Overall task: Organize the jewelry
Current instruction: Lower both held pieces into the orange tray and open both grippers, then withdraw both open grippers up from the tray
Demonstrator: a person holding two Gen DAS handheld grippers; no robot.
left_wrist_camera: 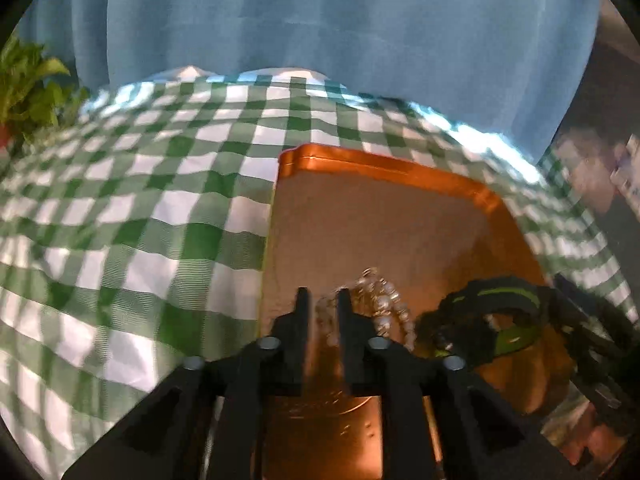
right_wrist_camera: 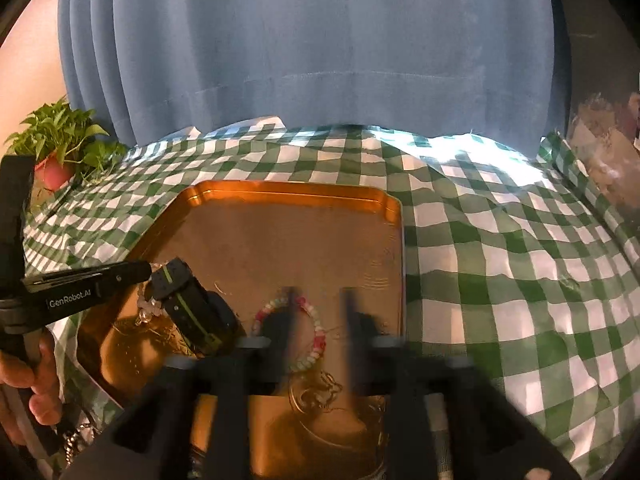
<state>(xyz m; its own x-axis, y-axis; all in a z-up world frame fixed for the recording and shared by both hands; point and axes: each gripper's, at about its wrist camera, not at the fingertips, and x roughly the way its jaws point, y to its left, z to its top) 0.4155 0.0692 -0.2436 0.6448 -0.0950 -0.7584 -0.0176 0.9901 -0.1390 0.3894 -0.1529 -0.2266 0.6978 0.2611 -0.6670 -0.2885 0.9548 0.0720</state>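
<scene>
A copper tray (left_wrist_camera: 380, 164) (right_wrist_camera: 288, 192) lies on the green-checked cloth. My left gripper (left_wrist_camera: 323, 300) hangs low over the tray's near part with its jaws a little apart. A pearl bracelet (left_wrist_camera: 386, 304) lies just right of it, with one strand between the fingers; the pads do not press on it. A black watch with a green stripe (left_wrist_camera: 500, 312) (right_wrist_camera: 188, 308) lies further right. My right gripper (right_wrist_camera: 320, 304) stands open over a bracelet of coloured beads (right_wrist_camera: 316, 328) that rests on the tray; its left finger is inside the loop. The left gripper (right_wrist_camera: 146, 272) shows beside the watch.
A thin gold chain piece (right_wrist_camera: 320, 394) lies on the tray near my right gripper. A potted plant (right_wrist_camera: 60, 140) (left_wrist_camera: 28, 88) stands at the cloth's far left. A blue curtain (right_wrist_camera: 312, 40) hangs behind the table. A hand (right_wrist_camera: 24, 364) holds the left gripper's handle.
</scene>
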